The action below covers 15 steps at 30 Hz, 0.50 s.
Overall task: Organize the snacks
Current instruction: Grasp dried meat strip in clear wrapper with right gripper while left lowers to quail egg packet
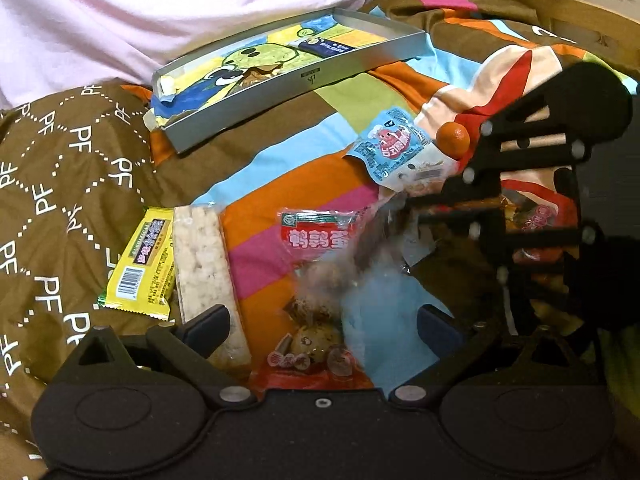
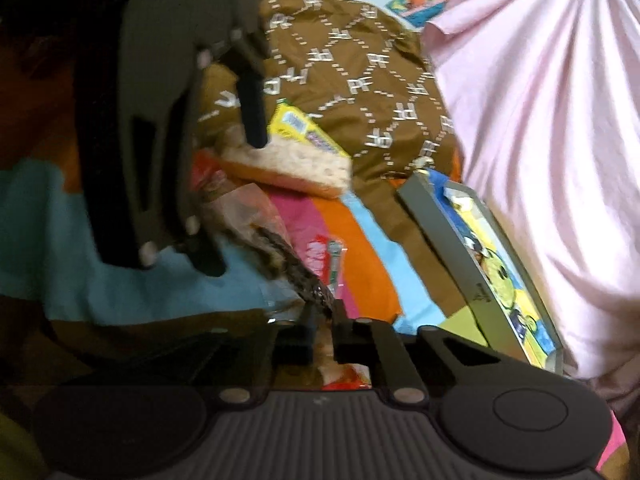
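My right gripper is shut on the edge of a clear wrapper holding a dark snack; in the left wrist view this wrapper hangs from the right gripper. My left gripper is open, its blue pads wide apart on either side of a red quail-egg packet lying on the bedspread. In the right wrist view the left gripper stands at upper left. A shallow grey box with a cartoon picture inside lies beyond; it also shows as the box on the right.
A yellow bar and a puffed-rice bar lie left of the left gripper. A blue packet, a small orange ball and a red packet sit to the right. A person in pink sits behind the box.
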Each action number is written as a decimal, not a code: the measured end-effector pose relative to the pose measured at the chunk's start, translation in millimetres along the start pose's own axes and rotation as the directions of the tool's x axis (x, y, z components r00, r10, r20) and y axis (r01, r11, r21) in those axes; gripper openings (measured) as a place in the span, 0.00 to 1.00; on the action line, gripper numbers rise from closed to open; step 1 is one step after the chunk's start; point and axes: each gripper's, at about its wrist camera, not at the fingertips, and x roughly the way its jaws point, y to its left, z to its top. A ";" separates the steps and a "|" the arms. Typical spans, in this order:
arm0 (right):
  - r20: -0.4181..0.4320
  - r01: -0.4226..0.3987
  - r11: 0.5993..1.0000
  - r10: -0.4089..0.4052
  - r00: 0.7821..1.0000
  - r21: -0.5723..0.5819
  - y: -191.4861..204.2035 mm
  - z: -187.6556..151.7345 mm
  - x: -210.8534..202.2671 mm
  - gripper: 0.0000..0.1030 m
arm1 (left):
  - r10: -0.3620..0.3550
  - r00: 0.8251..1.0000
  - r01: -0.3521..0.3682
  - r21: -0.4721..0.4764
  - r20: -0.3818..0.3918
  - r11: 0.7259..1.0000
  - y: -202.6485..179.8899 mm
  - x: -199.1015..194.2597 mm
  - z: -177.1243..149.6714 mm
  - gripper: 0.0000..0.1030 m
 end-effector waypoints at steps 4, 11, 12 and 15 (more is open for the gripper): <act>-0.007 -0.002 0.995 0.003 1.000 0.100 -16.6 0.5 -2.0 0.04 | 0.016 1.000 -0.016 0.015 -0.019 1.000 -3.7 4.4 1.6 0.87; 0.006 0.003 0.956 -0.005 1.000 0.292 -46.2 0.7 -3.5 0.04 | 0.014 0.997 -0.016 -0.024 -0.072 1.000 -1.4 18.8 7.4 0.62; 0.006 0.001 0.951 -0.003 1.000 0.310 -48.7 0.2 -3.2 0.04 | 0.017 0.996 -0.021 -0.045 -0.085 0.999 1.4 21.4 8.1 0.59; 0.006 0.002 0.943 -0.004 1.000 0.334 -50.7 -1.0 -3.1 0.04 | 0.003 0.993 -0.017 -0.119 -0.115 0.993 11.6 28.0 9.6 0.55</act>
